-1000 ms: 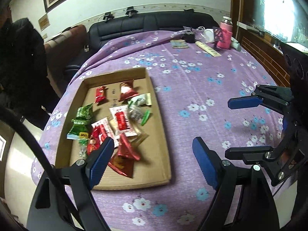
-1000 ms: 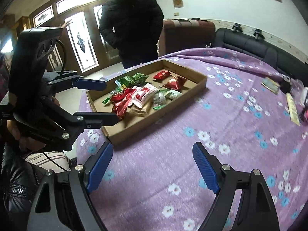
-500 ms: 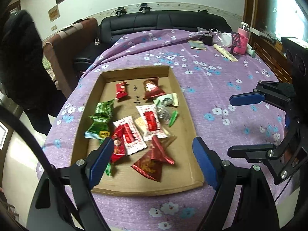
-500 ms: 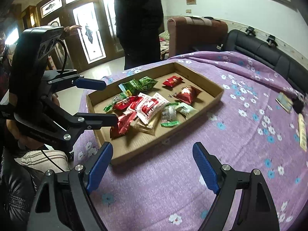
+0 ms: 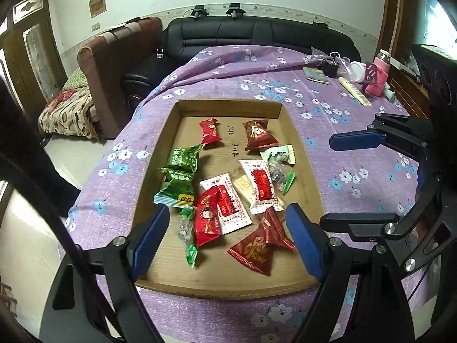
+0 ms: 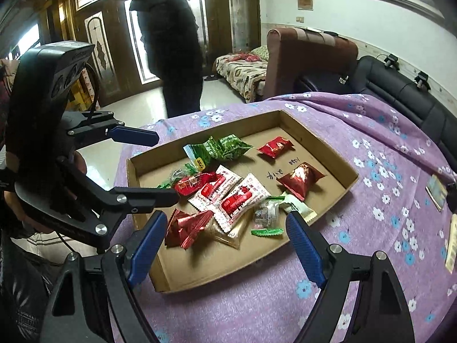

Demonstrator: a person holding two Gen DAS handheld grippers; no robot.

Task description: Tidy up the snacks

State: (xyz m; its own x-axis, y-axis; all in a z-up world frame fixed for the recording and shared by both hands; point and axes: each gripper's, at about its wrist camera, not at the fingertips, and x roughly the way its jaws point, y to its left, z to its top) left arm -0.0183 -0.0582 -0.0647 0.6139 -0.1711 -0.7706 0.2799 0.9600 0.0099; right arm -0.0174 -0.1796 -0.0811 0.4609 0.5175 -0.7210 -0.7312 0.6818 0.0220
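Snack packets scattered in a cardboard tray

Both grippers — left gripper, right gripper — hover over the tray with jaws spread wide, holding nothing; 2 green packets lie together.

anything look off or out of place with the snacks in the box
Nothing is spilled or damaged: every snack lies inside the cardboard tray. They are just jumbled, though. The two red-and-white packets overlap near the middle, and the green packets are heaped by the left wall.
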